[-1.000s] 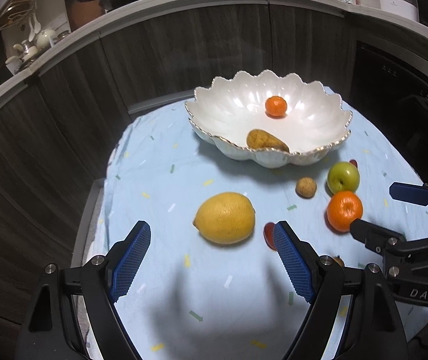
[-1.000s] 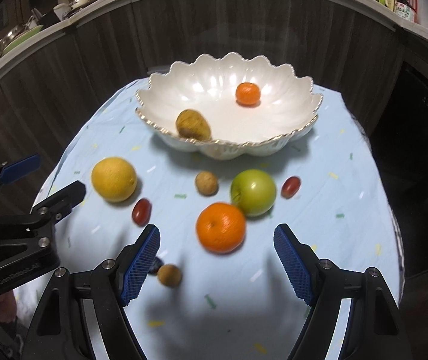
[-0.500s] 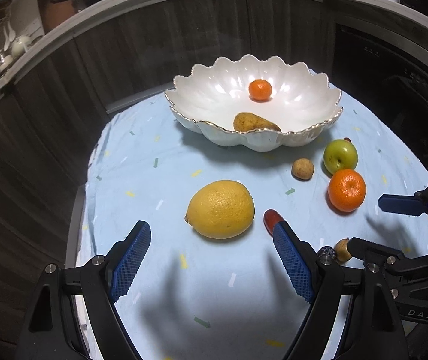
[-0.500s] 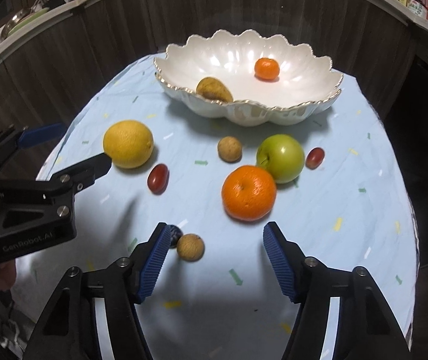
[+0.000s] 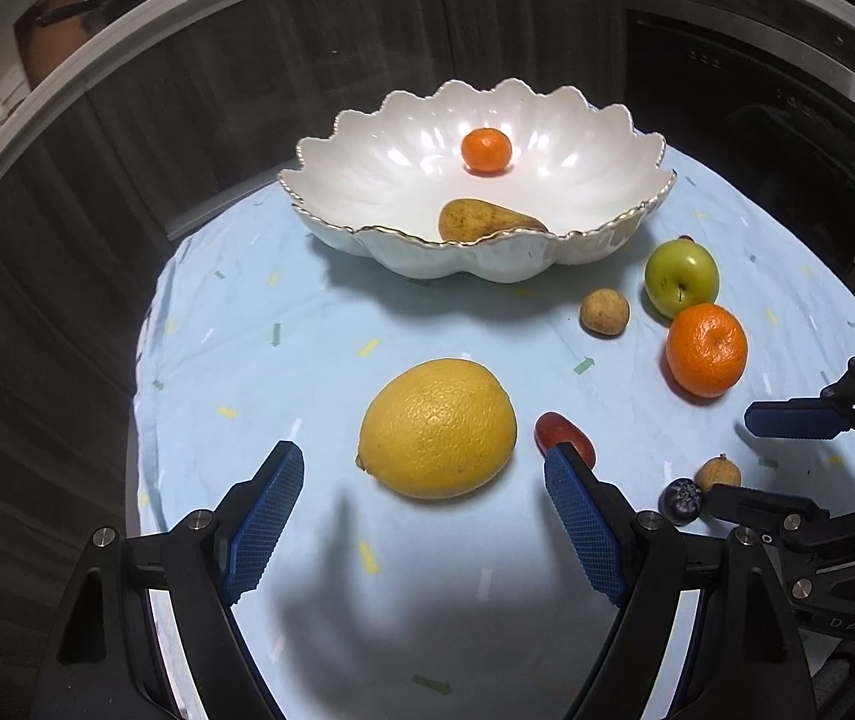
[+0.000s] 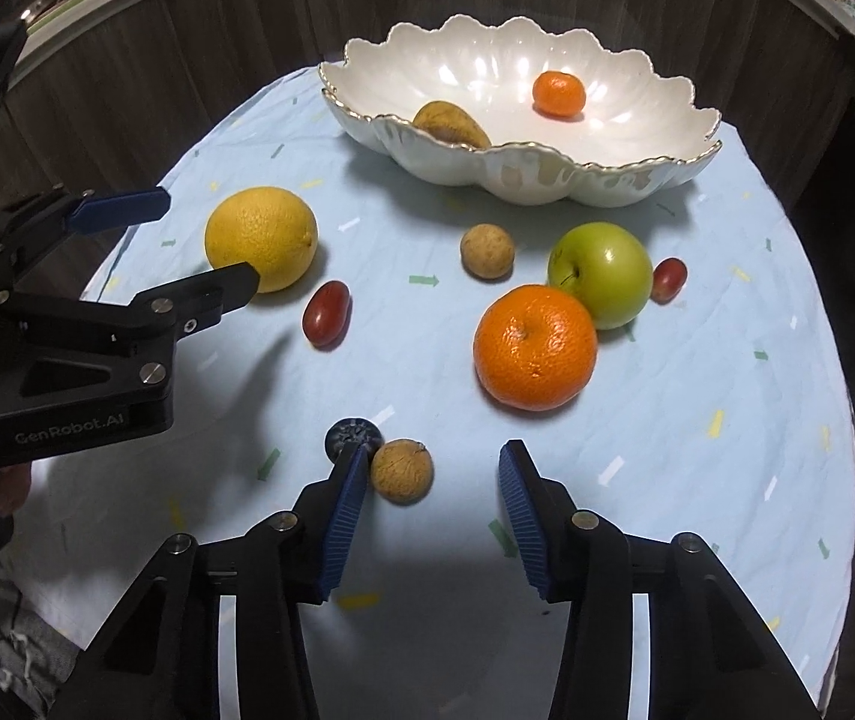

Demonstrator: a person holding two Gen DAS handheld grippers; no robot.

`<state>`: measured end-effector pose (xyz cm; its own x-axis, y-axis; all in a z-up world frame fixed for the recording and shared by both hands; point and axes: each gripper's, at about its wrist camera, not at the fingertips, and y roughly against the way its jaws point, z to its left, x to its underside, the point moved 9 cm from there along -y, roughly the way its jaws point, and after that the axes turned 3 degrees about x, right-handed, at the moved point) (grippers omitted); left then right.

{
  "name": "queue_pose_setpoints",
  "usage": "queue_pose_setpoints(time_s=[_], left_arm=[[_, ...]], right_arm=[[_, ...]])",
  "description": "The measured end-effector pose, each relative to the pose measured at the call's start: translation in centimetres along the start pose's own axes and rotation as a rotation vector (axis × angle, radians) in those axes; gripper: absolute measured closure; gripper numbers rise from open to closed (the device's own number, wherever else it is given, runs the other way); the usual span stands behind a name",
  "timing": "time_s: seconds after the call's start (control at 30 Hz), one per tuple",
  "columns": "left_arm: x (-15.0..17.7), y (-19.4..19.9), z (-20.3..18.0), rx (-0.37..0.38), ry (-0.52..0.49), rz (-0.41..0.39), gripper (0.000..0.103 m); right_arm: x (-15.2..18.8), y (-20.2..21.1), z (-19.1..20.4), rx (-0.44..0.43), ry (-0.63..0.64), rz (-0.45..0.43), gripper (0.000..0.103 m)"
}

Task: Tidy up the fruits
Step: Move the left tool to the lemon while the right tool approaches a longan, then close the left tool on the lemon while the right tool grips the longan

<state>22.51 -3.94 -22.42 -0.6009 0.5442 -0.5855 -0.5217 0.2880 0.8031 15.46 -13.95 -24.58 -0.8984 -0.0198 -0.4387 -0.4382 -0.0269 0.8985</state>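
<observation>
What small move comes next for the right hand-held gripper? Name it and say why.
Probably ease the right hand-held gripper lower and finish closing on the small tan fruit. Its jaws have just been closing, the fruit sits between them beside the left pad, apparently ungripped.

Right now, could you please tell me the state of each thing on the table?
Bowl: upright, holding a small orange and a pear.
Lemon: on the cloth, just ahead of the open left tool.
Small brown fruit: on the cloth, inside the right tool, whose jaws have just been closing, not gripped.
</observation>
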Motion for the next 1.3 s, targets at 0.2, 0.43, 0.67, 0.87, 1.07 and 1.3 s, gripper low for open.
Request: queue_pose_setpoints(time_s=[0.2,0.43,0.67,0.87,1.07,1.3], left_arm=[[0.1,-1.4,-0.5,0.053,-0.02,0.021,0.024],[0.3,-2.8,-1.1,0.101,-0.036,0.037,0.027],[-0.1,-3.6,-1.1,0.133,-0.043,0.026,0.027],[-0.5,-3.9,-1.0,0.13,-0.048,0.022,0.04],[-0.5,-3.8,-1.1,0.136,-0.036,0.013,0.041],[-0.2,-3.2,-1.3,0.134,-0.013,0.017,0.041]], right_arm=[[-0.2,-0.3,0.6,-0.02,0.009,0.004,0.066],[-0.4,-0.7,0.7,-0.054,-0.001,-0.001,0.075],[-0.6,-0.9,1.2,-0.066,0.015,-0.008,0.079],[-0.5,-0.7,1.2,-0.071,0.008,-0.013,0.08],[-0.6,-0.6,0.9,-0.071,-0.001,-0.016,0.08],[-0.8,0.0,0.7,-0.064,-0.009,-0.035,0.08]])
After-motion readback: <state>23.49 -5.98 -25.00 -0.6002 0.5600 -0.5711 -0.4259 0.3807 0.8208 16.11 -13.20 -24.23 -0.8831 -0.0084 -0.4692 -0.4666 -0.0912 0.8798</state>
